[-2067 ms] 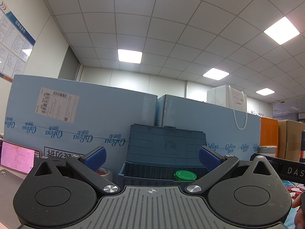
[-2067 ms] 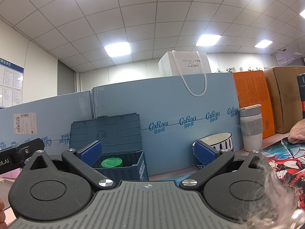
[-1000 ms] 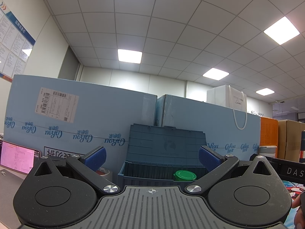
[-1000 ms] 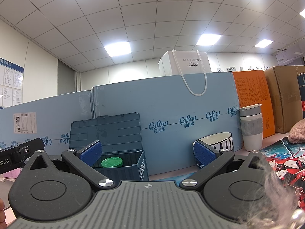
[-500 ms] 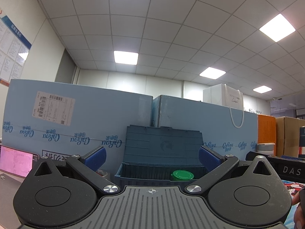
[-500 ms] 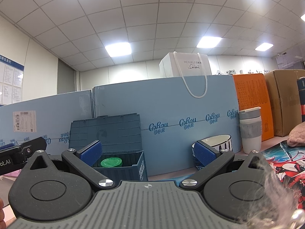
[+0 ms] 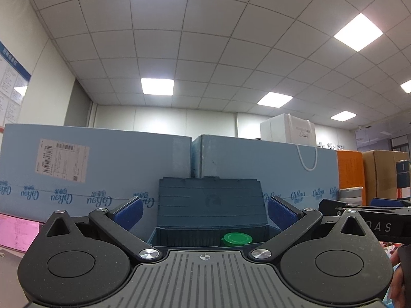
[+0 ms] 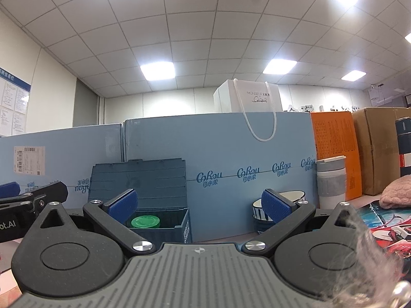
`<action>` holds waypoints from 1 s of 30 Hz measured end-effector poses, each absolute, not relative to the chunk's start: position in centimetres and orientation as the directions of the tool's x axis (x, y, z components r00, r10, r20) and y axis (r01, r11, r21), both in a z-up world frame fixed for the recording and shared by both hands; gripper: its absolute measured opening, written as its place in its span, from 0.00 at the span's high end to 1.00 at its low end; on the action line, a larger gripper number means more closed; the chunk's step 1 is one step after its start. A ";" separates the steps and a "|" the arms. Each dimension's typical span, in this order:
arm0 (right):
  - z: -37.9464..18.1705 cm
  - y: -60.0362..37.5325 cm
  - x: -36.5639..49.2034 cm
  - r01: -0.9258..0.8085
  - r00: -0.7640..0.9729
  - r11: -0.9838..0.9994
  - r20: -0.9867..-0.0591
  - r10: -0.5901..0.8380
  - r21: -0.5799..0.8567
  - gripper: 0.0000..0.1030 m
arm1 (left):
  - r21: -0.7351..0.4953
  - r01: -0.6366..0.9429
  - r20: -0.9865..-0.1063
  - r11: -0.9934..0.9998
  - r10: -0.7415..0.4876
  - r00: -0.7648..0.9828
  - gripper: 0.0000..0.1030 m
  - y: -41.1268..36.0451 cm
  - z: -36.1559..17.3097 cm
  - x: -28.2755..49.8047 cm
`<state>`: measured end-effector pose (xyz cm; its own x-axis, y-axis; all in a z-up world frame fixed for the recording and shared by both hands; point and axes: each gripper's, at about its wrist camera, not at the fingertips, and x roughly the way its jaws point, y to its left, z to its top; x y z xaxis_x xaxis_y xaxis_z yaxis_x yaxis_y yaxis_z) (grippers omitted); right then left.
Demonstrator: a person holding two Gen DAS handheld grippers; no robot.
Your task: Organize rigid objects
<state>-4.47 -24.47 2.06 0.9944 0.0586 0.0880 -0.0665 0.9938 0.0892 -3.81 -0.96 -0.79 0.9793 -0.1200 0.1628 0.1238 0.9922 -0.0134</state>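
A dark blue storage crate [image 7: 210, 208] with its lid raised stands straight ahead in the left wrist view, a green-lidded jar [image 7: 236, 239] inside it. My left gripper [image 7: 204, 211] is open and holds nothing, its blue pads framing the crate. In the right wrist view the same crate [image 8: 143, 179] and green-lidded jar [image 8: 145, 222] sit left of centre. My right gripper [image 8: 199, 204] is open and holds nothing. A striped bowl [image 8: 259, 205] sits behind its right finger, with a white and grey cup [image 8: 331, 182] further right.
Tall light blue cartons [image 8: 218, 159] wall off the back, a white paper bag [image 8: 248, 97] on top. Orange [image 8: 334, 148] and brown boxes [image 8: 377, 148], a dark bottle [image 8: 403, 146], a pink knit item [image 8: 397, 191] and a printed mat [image 8: 380, 220] lie right. A pink screen [image 7: 18, 233] sits left.
Both views have tilted upward a little, so the crate, jar and cartons sit lower in frame. Both grippers have stayed open.
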 end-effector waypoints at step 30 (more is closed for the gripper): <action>2.1 -24.3 -4.1 -0.020 0.998 0.997 0.063 0.016 0.077 0.00 | -0.014 -0.024 0.106 1.000 0.026 0.994 0.00 -0.7 -0.9 -3.0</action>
<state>-4.09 -24.33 2.09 0.9979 0.0156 0.0628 -0.0205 0.9968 0.0770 -2.97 -0.70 -0.89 0.9940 0.0257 0.1064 -0.0243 0.9996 -0.0144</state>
